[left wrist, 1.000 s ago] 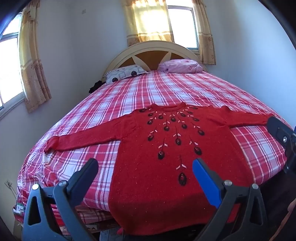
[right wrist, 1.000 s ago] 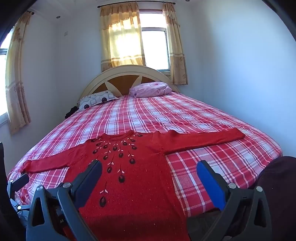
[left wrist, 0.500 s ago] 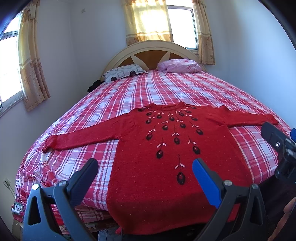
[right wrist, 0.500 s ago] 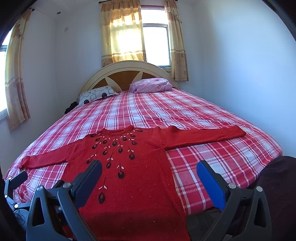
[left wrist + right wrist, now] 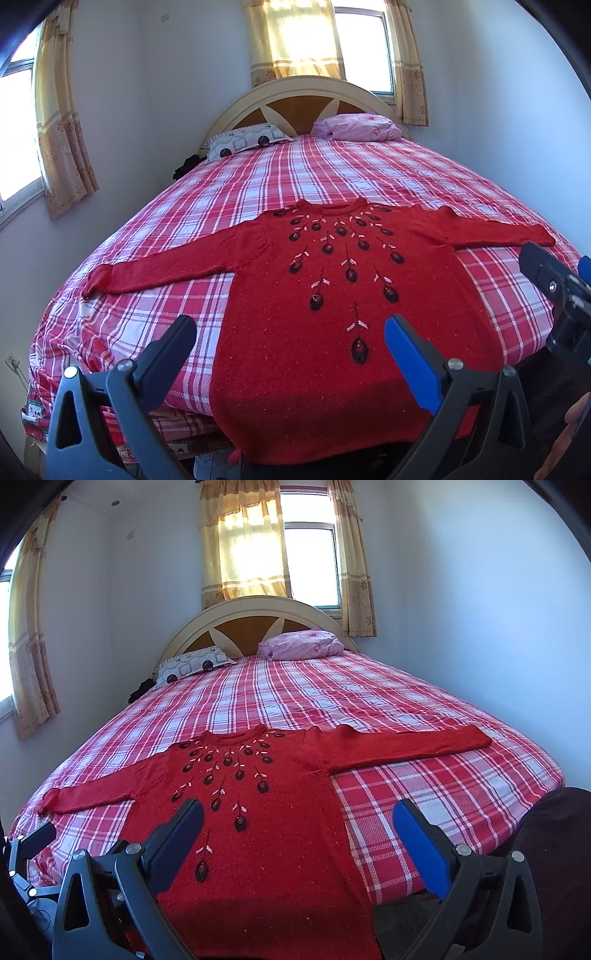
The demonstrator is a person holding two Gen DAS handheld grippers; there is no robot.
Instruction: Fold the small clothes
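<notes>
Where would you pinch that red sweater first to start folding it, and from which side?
Probably the cuffs. The red sweater lies flat, front up, with both sleeves stretched straight out across the plaid bedspread. The left gripper could come in from the left at the left cuff, the right gripper from the right at the right cuff. Both are open.

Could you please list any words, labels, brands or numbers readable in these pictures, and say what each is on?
None can be read.
The red sweater shows only embroidered flower motifs, no lettering.
Printed fabric at the lower edge of the bed, left wrist view: too small to read.
</notes>
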